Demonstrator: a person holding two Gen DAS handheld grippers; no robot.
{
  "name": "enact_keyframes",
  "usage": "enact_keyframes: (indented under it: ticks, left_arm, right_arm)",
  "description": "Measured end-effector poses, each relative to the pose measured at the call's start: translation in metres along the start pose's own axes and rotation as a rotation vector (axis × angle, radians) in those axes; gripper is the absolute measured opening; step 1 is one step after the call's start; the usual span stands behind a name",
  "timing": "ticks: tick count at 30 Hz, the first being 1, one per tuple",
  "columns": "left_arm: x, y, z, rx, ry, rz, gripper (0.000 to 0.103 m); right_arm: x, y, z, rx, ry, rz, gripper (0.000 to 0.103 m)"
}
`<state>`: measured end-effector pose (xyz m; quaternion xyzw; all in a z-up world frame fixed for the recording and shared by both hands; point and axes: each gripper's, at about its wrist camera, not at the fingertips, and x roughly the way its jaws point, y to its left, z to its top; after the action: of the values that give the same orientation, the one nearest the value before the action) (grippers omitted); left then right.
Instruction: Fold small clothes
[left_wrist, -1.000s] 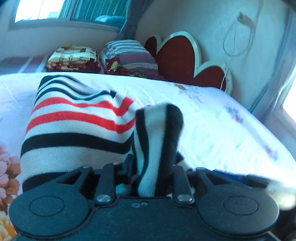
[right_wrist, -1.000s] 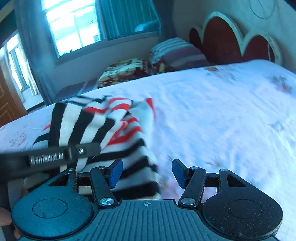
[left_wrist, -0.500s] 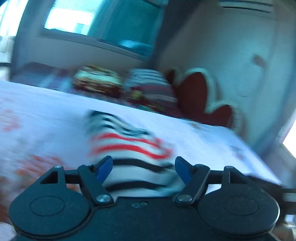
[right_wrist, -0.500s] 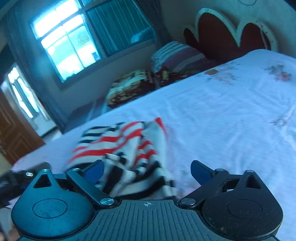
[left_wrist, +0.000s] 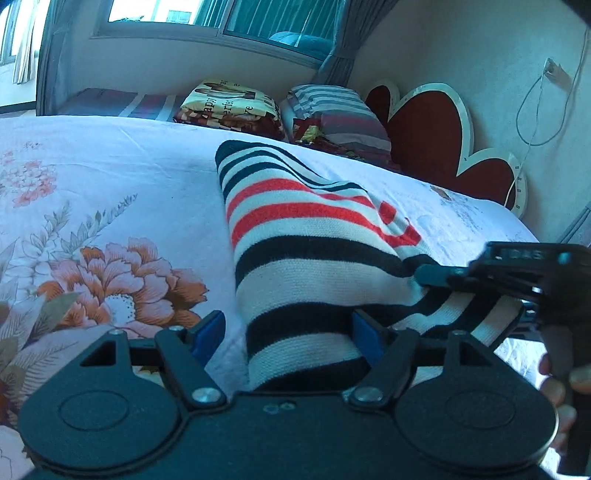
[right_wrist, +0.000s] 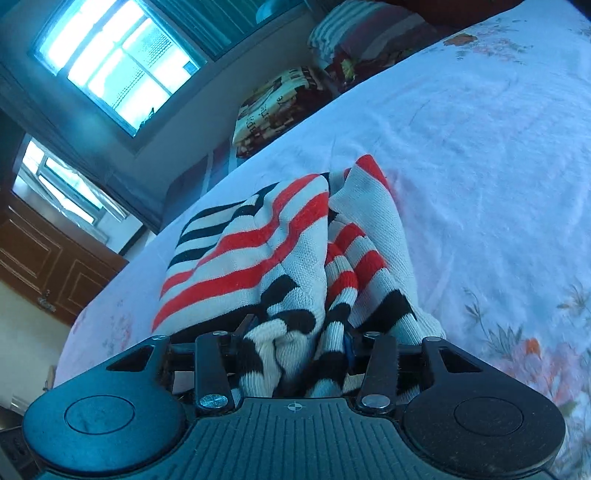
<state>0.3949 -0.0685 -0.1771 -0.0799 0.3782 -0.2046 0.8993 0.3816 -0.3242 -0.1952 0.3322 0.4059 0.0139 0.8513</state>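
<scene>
Lying lengthwise across the floral bedsheet (left_wrist: 110, 177), the striped knit garment (left_wrist: 306, 236) in the left wrist view is already doubled into a long thick band, its near end running under the left gripper (left_wrist: 288, 332); that gripper's blue-padded fingers stand apart, one pad over bare sheet and the other against the knit's near edge, so it holds nothing and seems placed to straddle the fold, ready to take the end; at the right edge of this view the right gripper (left_wrist: 428, 275) reaches in with a dark finger tip touching the garment's far-side edge, a person's hand (left_wrist: 565, 376) behind it on the handle; folded blankets (left_wrist: 229, 105) and a striped pillow (left_wrist: 332, 110) sit well apart by the red headboard (left_wrist: 428, 136), out of the working area.

From the right wrist view the same garment (right_wrist: 258, 251) shows its looser side; bunched layers of black, white and red knit rise between the right gripper's (right_wrist: 295, 350) fingers, which are drawn in and clamped on that bunch, probably gathering the open edges so the layers move as one; the sheet (right_wrist: 480, 147) beyond is bare, giving room to lay the next fold; my judgement is that the fold is partway done, with the end still to be brought over.
</scene>
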Motion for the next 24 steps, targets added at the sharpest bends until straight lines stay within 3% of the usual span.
enact_keyframes:
  ticks: [2,7,10,13,15,17,24]
  left_arm:
    - [-0.003,0.001,0.000,0.001,-0.003,0.001,0.075]
    - [-0.006,-0.011,0.008,0.018,-0.026,-0.023,0.075]
    - [0.000,-0.023,0.008,0.041,0.002,-0.039,0.075]
    - [0.012,-0.029,-0.001,0.062,0.052,-0.026,0.075]
    - [0.019,-0.021,-0.005,0.011,0.076,-0.033,0.077]
    - [0.021,-0.010,-0.004,-0.058,0.094,-0.049,0.078]
    - [-0.003,-0.017,-0.001,-0.032,0.052,-0.042,0.073]
  right_arm:
    - [-0.004,0.002,-0.002,-0.034,-0.013,0.006,0.025]
    - [-0.043,0.011,-0.004,-0.146,-0.144,0.011,0.023]
    - [-0.046,-0.006,-0.009,-0.155,-0.153,-0.051,0.023]
    - [-0.033,-0.031,-0.021,-0.114,-0.095,-0.072,0.024]
    - [-0.034,-0.026,-0.027,-0.147,-0.115,-0.085,0.024]
    - [-0.041,-0.018,-0.025,-0.156,-0.122,-0.090,0.033]
    - [-0.091,0.010,-0.027,-0.236,-0.221,-0.103,0.034]
